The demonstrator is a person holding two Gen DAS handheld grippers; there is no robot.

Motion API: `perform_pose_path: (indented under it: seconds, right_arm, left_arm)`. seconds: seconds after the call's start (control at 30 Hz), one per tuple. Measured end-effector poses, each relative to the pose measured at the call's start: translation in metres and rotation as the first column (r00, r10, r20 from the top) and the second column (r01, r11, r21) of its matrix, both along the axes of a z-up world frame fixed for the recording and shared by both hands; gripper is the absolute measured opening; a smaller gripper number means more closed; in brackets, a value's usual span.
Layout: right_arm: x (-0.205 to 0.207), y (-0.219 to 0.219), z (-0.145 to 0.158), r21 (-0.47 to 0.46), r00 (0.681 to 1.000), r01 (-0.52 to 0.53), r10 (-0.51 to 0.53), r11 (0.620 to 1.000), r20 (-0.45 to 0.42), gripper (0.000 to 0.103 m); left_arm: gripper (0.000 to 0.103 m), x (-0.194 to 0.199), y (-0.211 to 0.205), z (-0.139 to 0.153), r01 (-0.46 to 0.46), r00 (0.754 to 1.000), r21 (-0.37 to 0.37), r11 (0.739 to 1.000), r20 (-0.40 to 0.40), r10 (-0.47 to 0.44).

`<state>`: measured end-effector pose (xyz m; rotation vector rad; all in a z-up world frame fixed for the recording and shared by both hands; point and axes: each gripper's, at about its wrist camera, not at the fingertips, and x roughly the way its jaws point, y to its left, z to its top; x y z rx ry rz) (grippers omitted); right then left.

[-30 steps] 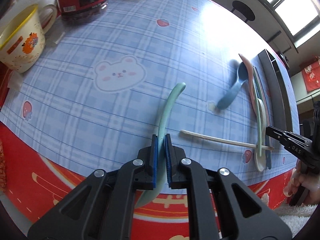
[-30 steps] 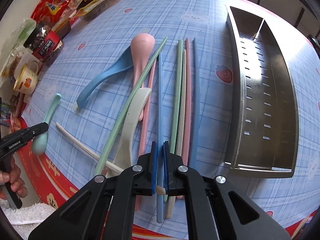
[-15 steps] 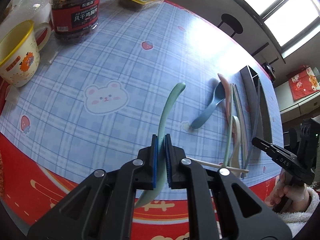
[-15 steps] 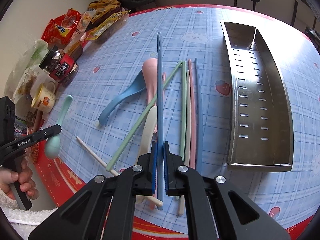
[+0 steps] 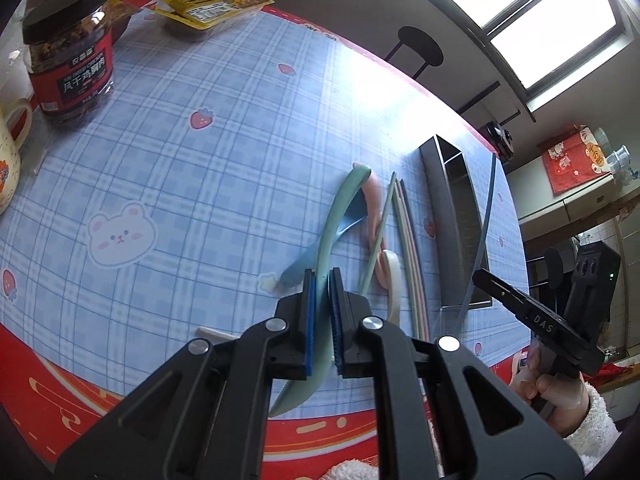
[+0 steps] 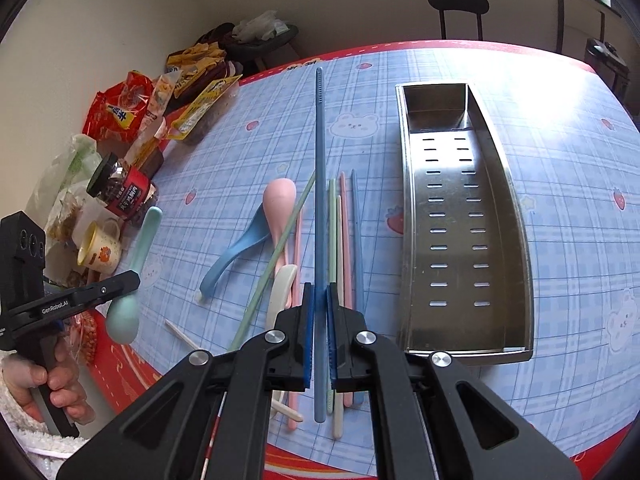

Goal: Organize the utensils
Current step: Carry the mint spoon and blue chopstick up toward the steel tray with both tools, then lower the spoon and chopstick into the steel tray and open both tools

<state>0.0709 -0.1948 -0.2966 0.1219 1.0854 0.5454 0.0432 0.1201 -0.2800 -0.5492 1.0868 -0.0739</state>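
Note:
My left gripper (image 5: 322, 292) is shut on a mint green spoon (image 5: 340, 208), held in the air above the blue checked cloth. In the right wrist view that spoon (image 6: 132, 276) hangs at the far left. My right gripper (image 6: 319, 300) is shut on a long blue chopstick (image 6: 319, 160), which points forward, clear of the table. The left wrist view has the same chopstick (image 5: 486, 208) slanting over the steel tray (image 5: 448, 200). On the cloth lie a pink spoon (image 6: 280, 200), a blue spoon (image 6: 228, 256), a cream spoon (image 6: 282, 288) and several chopsticks (image 6: 344, 240).
The perforated steel tray (image 6: 516, 240) lies to the right of the utensils with nothing in it. A snack jar (image 5: 68, 64), a mug (image 6: 98, 246) and snack packets (image 6: 192, 92) crowd the far left. A stool (image 6: 458, 4) stands beyond the table.
Both grippers have risen. The blue chopstick came up off the pile and now sticks out in the air. The green spoon was carried up and toward the other utensils.

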Motion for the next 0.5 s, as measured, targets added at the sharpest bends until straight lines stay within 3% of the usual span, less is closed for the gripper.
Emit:
perform_pose_path:
  seconds: [0.27, 0.5]
  right_arm:
    - [0.018, -0.035, 0.011, 0.007, 0.998, 0.067, -0.068, 0.998, 0.018, 0.006]
    - [0.050, -0.061, 0.008, -0.047, 0.995, 0.096, -0.095, 0.994, 0.031, 0.006]
  left_arm:
    - [0.011, 0.034, -0.031, 0.011, 0.056, 0.998, -0.019, 0.998, -0.001, -0.056]
    - [0.011, 0.091, -0.077, 0.015, 0.147, 0.989, -0.064, 0.987, -0.004, -0.148]
